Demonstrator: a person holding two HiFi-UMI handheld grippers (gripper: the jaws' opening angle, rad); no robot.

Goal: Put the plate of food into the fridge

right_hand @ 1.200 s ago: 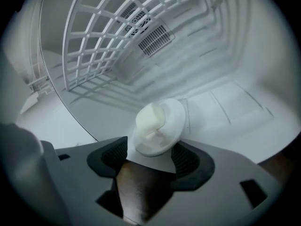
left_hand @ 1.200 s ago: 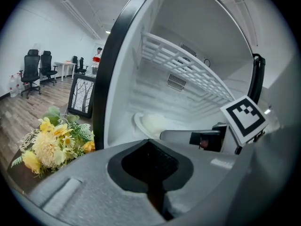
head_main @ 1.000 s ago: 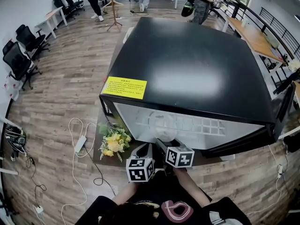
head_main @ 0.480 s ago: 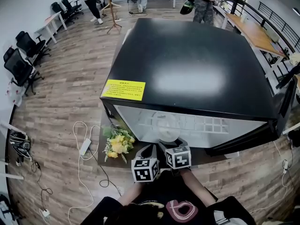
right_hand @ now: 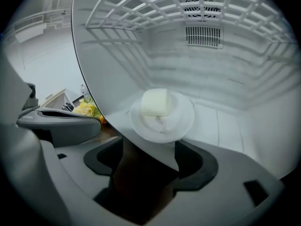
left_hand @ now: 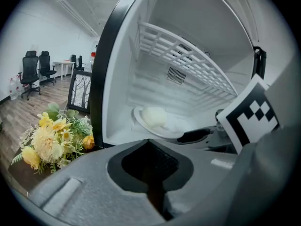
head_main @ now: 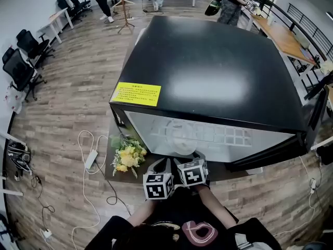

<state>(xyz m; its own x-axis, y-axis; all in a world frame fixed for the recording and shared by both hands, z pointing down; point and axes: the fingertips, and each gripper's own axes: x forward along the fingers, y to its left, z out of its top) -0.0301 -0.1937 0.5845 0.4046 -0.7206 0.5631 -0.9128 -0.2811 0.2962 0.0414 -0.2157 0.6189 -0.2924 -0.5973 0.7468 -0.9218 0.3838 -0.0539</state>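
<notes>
Fridge (head_main: pixel 208 72), black top w/ yellow label (head_main: pixel 136 94) at its front-left corner, stands open toward the person; white interior shows in all 3 views.

Plate (right_hand: pixel 186 119) is inside the fridge, flat on the compartment floor, near the front edge and approx. centred; a pale block of food (right_hand: pixel 155 101) sits on it, toward the back. Head view shows the plate (head_main: pixel 181 137) as a round white shape just past the front edge. Left gripper view has the plate (left_hand: pixel 141 124) w/ the food (left_hand: pixel 154 117) low in the opening. Wire shelf (right_hand: pixel 188 4) hangs well above the plate; vent grille (right_hand: pixel 203 36) on the back wall.

Left gripper (head_main: pixel 161 166) is held low by the person's body, outside the fridge, just beside the right gripper (head_main: pixel 186 159); both point at the opening. Left gripper (left_hand: pixel 151 164): fingers pressed together, only a thin dark slit between, nothing pinched. Right gripper (right_hand: pixel 146 164): fingers spread, a wide dark gap, nothing in it; plate lies beyond the tips, not touching. Right gripper's marker cube (left_hand: pixel 249 117) shows at the right of the left gripper view.

Flowers (head_main: pixel 126 157), yellow w/ green leaves, lie on the wood floor (head_main: pixel 73 103) by the fridge's front-left corner; same flowers (left_hand: pixel 51 135) at the left of the left gripper view. Cables and a power strip (head_main: pixel 89 160) lie near them. Office chairs (head_main: pixel 23 61) stand along the left wall.
</notes>
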